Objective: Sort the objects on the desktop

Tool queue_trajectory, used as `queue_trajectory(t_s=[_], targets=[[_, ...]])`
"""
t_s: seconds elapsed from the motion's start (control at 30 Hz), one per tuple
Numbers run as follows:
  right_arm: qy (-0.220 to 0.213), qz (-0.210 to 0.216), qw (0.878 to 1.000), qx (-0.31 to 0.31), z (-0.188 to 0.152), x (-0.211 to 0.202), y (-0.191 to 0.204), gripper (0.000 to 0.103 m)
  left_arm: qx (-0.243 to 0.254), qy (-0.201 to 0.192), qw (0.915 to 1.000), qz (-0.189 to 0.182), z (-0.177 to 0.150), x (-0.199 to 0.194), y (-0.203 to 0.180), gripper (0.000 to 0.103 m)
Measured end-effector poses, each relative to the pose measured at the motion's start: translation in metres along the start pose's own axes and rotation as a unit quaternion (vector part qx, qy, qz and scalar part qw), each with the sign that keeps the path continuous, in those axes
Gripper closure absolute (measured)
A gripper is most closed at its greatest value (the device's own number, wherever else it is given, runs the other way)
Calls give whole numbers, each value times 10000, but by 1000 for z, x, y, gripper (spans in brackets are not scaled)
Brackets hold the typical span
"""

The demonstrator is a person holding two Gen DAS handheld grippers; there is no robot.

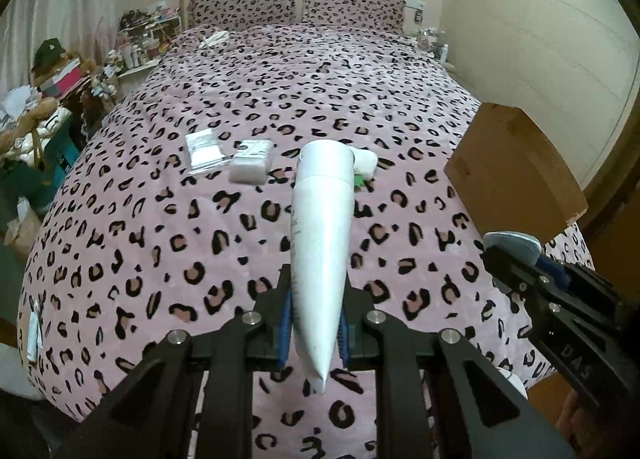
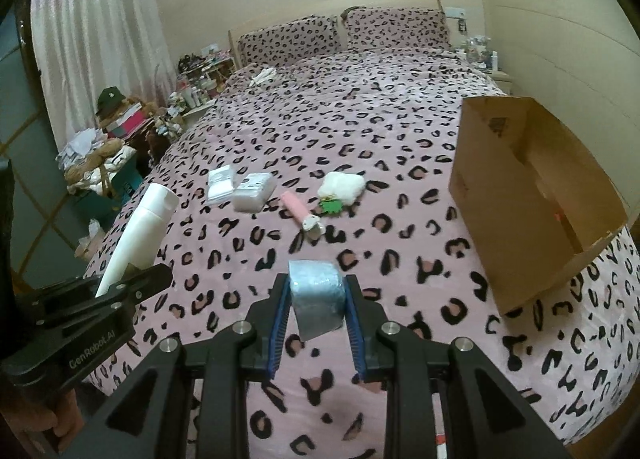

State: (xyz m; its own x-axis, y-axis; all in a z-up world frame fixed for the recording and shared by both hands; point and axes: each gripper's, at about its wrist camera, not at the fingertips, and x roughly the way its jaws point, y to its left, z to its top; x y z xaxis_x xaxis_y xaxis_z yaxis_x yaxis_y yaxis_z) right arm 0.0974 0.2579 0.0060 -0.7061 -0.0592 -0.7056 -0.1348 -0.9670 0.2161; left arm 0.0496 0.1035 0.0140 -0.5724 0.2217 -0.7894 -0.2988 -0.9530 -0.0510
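In the left wrist view my left gripper (image 1: 316, 283) is shut on a long white tube (image 1: 320, 227), cap end pointing away, held above the leopard-print bed (image 1: 160, 243). My right gripper (image 2: 318, 285) is shut on a small blue-grey wrapped packet (image 2: 318, 291). The open cardboard box (image 2: 508, 231) stands on the bed to the right of both grippers. On the cover ahead lie a flat white sachet (image 2: 220, 183), a clear pack (image 2: 254, 191), a pink tube-shaped item (image 2: 298, 211), a white fluffy item (image 2: 342, 185) and a green charm (image 2: 330, 205).
Two leopard-print pillows (image 2: 344, 35) lie at the far end. Cluttered shelves and bags (image 2: 116, 147) line the left side of the bed, with a curtain (image 2: 92, 39) behind. A wall runs along the right, close behind the box.
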Motion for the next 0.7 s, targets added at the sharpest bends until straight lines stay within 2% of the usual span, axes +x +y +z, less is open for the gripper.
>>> queue_trajectory(t_s=[0.7], targets=[[-191, -443, 9973, 545, -2, -26, -74, 76, 467, 91, 9982, -352, 11, 18, -67, 85]])
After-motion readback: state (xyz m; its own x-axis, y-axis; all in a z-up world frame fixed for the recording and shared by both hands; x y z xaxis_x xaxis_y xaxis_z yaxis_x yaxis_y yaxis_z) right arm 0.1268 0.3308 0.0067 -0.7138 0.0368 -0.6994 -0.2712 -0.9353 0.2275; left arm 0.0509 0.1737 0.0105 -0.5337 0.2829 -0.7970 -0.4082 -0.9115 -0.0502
